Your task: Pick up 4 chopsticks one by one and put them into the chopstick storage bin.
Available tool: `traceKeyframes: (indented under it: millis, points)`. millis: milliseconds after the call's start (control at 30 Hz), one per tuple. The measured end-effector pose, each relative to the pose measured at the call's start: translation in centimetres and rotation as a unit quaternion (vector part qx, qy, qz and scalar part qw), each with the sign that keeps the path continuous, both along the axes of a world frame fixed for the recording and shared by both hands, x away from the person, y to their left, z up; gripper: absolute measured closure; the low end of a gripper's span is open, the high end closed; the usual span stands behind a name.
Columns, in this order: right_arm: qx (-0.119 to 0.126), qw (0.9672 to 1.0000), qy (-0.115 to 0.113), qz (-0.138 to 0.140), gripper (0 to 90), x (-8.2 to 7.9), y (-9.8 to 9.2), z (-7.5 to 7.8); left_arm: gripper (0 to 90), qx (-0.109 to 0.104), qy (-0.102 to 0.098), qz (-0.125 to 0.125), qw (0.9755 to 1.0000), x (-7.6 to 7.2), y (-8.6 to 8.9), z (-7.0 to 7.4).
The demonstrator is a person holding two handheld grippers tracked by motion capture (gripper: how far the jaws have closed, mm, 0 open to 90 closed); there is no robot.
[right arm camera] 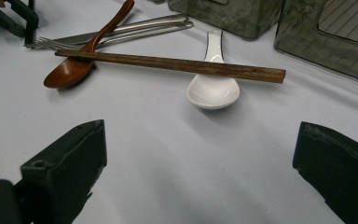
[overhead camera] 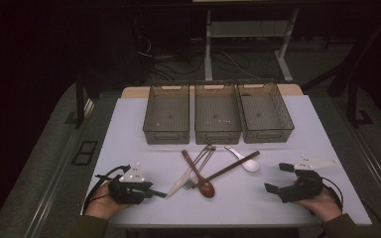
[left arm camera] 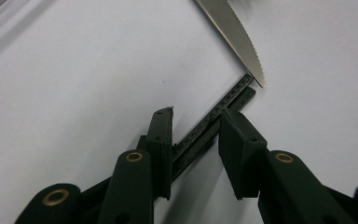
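Left gripper [overhead camera: 148,191], at the near left of the table [overhead camera: 129,129]: its jaws are partly closed on either side of a pair of black chopsticks [left arm camera: 235,95]. The pair crosses the gap at a slant, with bare table visible beside it, so the pads do not appear to press yet. The chopsticks lie flat on the table. In the high view their long axis runs roughly left to right, and the far ends point at the serrated tip of a table knife [left arm camera: 235,35], stopping just short of it. The step in hand is judged to be the grasp of this pair. The next move calls for the jaws to close squarely on both sticks and lift them level, without nudging the knife, probably towards one of the three grey mesh bins [overhead camera: 217,135] along the back. Centre: the knife, a fork [overhead camera: 191,184], a wooden spoon [overhead camera: 198,176] and brown wooden chopsticks [overhead camera: 228,168] lie crossed in a heap, with the wooden chopsticks resting over a white ceramic spoon [overhead camera: 245,161]. Right gripper [overhead camera: 278,177], at the near right: its jaws are spread wide and hold nothing, well apart from the heap.
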State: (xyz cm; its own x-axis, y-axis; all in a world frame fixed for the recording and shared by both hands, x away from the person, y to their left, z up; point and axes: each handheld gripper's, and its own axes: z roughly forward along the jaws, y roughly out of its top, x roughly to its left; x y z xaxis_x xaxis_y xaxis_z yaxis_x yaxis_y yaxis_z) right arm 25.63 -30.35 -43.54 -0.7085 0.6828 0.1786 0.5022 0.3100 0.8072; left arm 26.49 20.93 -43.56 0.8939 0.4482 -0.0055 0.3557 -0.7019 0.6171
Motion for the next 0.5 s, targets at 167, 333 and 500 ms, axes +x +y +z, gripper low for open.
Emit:
traceKeyframes:
  millis: [167,333,500]
  points:
    - [0.001,1.0000,0.000,0.000,2.6,0.0,0.0,0.0,65.7,-0.006,-0.002,0.012,0.9999,0.6,-0.3,-0.1]
    - [0.001,1.0000,0.001,0.000,2.6,0.0,-0.1,0.0,64.9,-0.011,-0.002,0.007,0.9999,0.7,-0.8,-0.1]
    - [0.002,1.0000,0.001,0.000,2.6,0.0,-0.1,0.0,64.9,-0.025,-0.003,-0.009,0.9996,0.8,-1.6,0.4]
